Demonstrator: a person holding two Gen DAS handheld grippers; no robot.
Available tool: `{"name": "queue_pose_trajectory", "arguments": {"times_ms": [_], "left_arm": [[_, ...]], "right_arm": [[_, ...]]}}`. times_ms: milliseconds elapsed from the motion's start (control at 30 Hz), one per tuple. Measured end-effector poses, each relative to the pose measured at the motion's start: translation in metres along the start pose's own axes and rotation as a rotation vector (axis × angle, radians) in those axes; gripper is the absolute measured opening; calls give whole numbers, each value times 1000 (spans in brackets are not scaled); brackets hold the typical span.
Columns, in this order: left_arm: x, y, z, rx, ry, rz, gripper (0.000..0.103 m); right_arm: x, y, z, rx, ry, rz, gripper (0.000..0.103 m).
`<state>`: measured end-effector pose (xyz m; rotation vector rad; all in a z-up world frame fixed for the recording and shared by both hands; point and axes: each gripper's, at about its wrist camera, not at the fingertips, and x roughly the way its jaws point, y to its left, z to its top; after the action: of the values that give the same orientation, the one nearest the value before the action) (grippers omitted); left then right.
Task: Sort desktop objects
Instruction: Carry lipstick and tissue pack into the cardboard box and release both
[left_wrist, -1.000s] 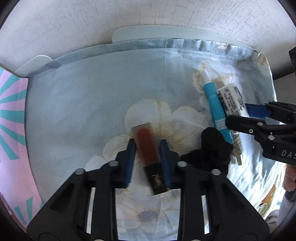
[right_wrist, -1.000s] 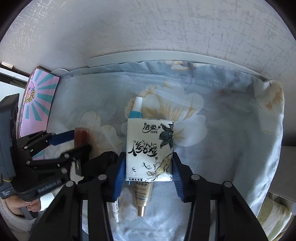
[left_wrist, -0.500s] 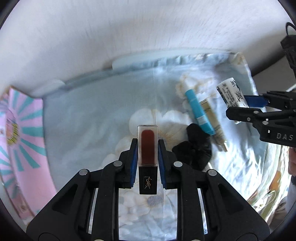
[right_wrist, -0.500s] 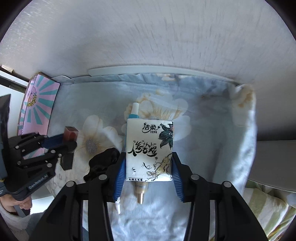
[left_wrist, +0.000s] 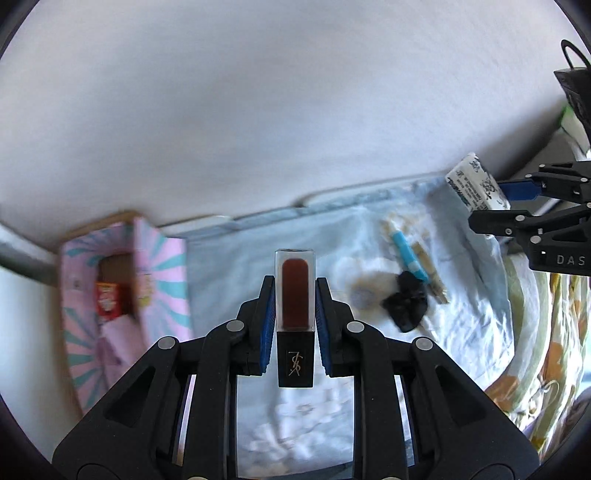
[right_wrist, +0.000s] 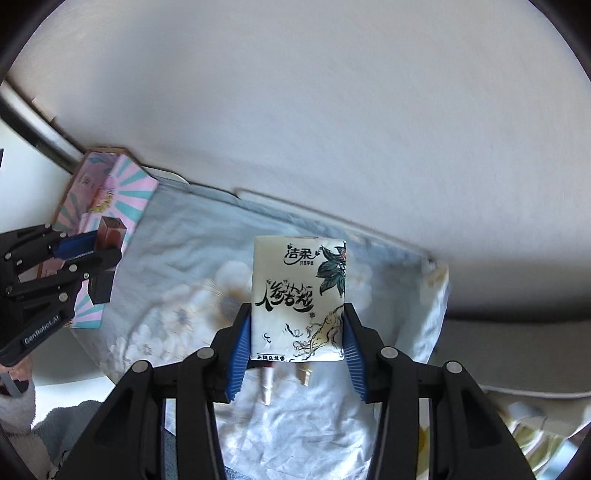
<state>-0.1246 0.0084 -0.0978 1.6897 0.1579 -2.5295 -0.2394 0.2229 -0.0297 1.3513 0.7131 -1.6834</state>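
Observation:
My left gripper (left_wrist: 294, 306) is shut on a dark red lip gloss (left_wrist: 294, 295) with a black cap, held high above the cloth. In the right wrist view the same left gripper (right_wrist: 86, 245) and lip gloss (right_wrist: 110, 230) hang at the far left. My right gripper (right_wrist: 298, 332) is shut on a white tissue pack (right_wrist: 298, 299) printed with black lettering and leaves; the left wrist view shows that tissue pack (left_wrist: 476, 184) in the right gripper (left_wrist: 496, 201) at the right. A blue tube (left_wrist: 408, 254), a beige tube (left_wrist: 432, 273) and a black scrunchie (left_wrist: 406, 304) lie on the cloth.
A floral light-blue cloth (left_wrist: 332, 236) covers the table against a white wall. A pink and teal striped box (left_wrist: 122, 284) stands open at the left, with a red packet (left_wrist: 109, 302) inside. Two tube caps (right_wrist: 267, 387) show below the tissue pack. A sleeve (right_wrist: 18, 406) is at lower left.
Both grippers have risen well above the cloth with their objects still gripped. The lip gloss was straightened and lifted off the cloth; the pink box has come into view.

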Motion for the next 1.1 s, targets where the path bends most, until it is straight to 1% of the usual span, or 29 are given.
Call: {"name": "queue_pose_trajectory", "arguments": {"times_ms": [133,267,467,567,633,767,867,1000,1100], "left_arm": [[-16,42,-11,-43,-21,36,18],[-29,91,-26,-121,-29,68,18],[-40,161,-57,-232,-20,142,18],[-37,188,-75,-280,3,169,18],[-31,204,-88,-311,25,174,18],[-13,218,-113,-360,72,165,18],[2,221,-128,-376,109,157,18],[20,220,-144,-400,145,117,18],[25,218,-149,-405,155,107,18]], "right_arm": [[-11,49,30,-100,-21,-3,42],[-10,107,58,-228,-29,21,42],[6,200,94,-396,-36,68,42],[21,244,105,-464,-22,100,42],[33,269,109,-501,-5,120,42],[67,312,117,-561,47,150,42],[95,335,119,-584,96,163,42],[119,350,117,-608,147,168,42],[130,356,114,-625,171,168,42]]}}
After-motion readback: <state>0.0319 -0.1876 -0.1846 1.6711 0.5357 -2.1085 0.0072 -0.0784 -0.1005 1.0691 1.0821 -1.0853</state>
